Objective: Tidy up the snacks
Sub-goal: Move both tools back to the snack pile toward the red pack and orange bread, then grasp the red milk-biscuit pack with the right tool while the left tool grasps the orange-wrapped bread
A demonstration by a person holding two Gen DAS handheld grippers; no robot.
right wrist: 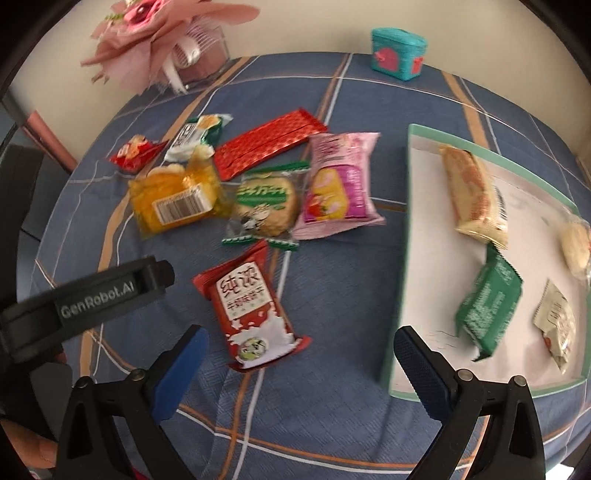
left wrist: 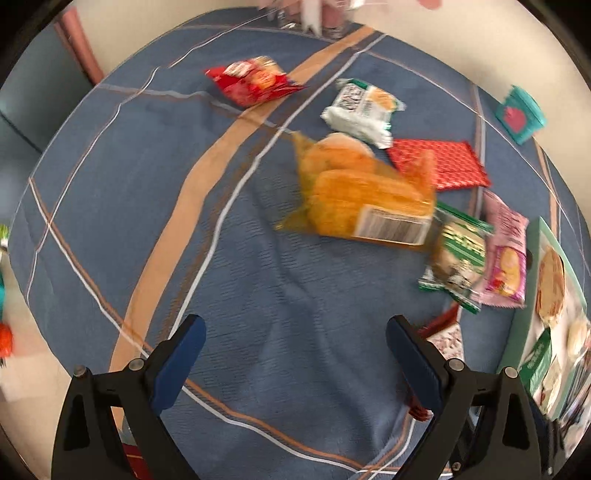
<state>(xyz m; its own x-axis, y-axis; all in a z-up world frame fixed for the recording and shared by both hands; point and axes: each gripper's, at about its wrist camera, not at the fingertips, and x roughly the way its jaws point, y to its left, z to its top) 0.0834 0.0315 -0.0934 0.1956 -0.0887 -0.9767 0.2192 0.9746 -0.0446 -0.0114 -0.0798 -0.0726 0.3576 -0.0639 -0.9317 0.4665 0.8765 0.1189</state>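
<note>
**Inspector:** Take the green-rimmed tray (right wrist: 400, 258) as the reference. Start nearest the cameras.

**Assistant:** The right gripper (right wrist: 301, 365) hangs above the tabletop (right wrist: 332, 424) just beside the tray's near corner, jaws spread wide, nothing between them. The left gripper (left wrist: 295, 354) is likewise wide open and empty, over bare cloth on the side away from the tray. Both frames are blurred, so fine detail is uncertain.

**Inspector:** Nearest loose item?

**Assistant:** A red milk-biscuit packet (right wrist: 255, 310), flat on the cloth, near the tray's long edge but apart from it. In my judgement it is the next candidate, since it lies almost between the right gripper's fingers.

**Inspector:** Further out?

**Assistant:** A cluster. The pink packet (right wrist: 340, 184) sits closest to the tray; the green-trimmed round biscuit (right wrist: 264, 203) touches it on the far side from the tray; beyond that the orange bag with a barcode label (right wrist: 173, 203). Behind them lie a flat red patterned packet (right wrist: 266, 144), a white-and-green packet (right wrist: 192, 138) and, farthest from the tray, a small red packet (right wrist: 135, 151).

**Inspector:** And inside the tray?

**Assistant:** Four items spaced apart: a tan bar (right wrist: 472, 192), a dark green packet (right wrist: 487, 306), a cream sachet (right wrist: 554, 325) and a pale round item (right wrist: 578, 243) at the edge of view. The spacing suggests deliberate placement, the tray serving as the collection point; most of the snacks remain outside it.

**Inspector:** Background?

**Assistant:** A teal box (right wrist: 399, 55) and a pink flower arrangement (right wrist: 159, 33) at the tabletop's far edge, well clear.
</note>
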